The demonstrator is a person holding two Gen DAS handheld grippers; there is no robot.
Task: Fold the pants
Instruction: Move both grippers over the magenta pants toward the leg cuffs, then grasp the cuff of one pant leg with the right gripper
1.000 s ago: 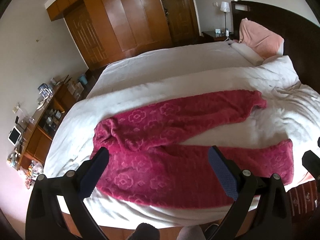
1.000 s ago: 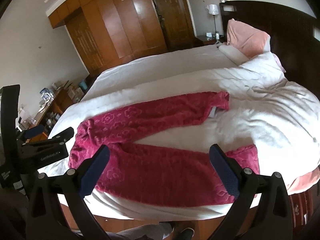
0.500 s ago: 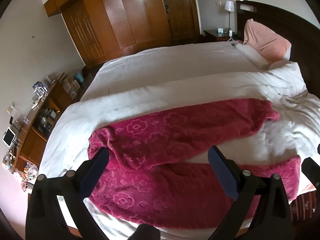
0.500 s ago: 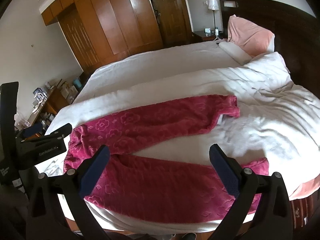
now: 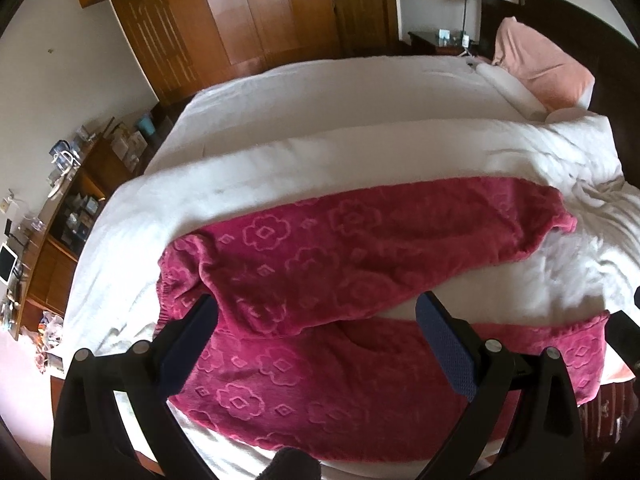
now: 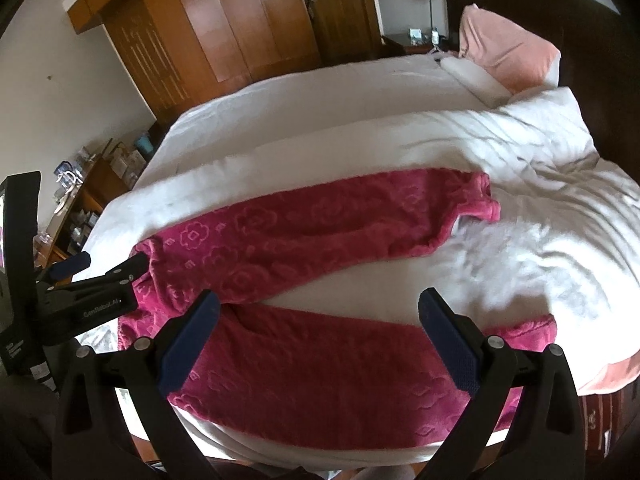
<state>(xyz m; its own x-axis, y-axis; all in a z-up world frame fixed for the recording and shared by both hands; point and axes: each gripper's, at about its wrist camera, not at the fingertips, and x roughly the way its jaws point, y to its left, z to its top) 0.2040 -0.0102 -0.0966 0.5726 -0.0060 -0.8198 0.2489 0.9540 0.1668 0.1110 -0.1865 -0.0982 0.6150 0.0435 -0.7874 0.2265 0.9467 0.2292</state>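
Magenta fleece pants (image 5: 340, 264) with a flower pattern lie spread on a white bed (image 5: 320, 92), waistband at the left, both legs running right and splayed apart. They also show in the right wrist view (image 6: 304, 240). My left gripper (image 5: 316, 340) is open and empty, hovering above the crotch and near leg. My right gripper (image 6: 320, 340) is open and empty above the near leg (image 6: 320, 376). The left gripper also shows in the right wrist view (image 6: 100, 268), over the waistband end.
A white duvet (image 6: 540, 184) is rumpled at the right. A pink pillow (image 5: 540, 68) leans on the dark headboard (image 6: 600, 40). A wooden wardrobe (image 5: 240, 20) stands behind the bed. A cluttered wooden desk (image 5: 60, 216) stands left of the bed. The bed's near edge (image 6: 320, 452) lies just below the pants.
Both grippers have moved forward and down toward the pants, which now fill more of each view. The pants have not moved. Both grippers stay open.
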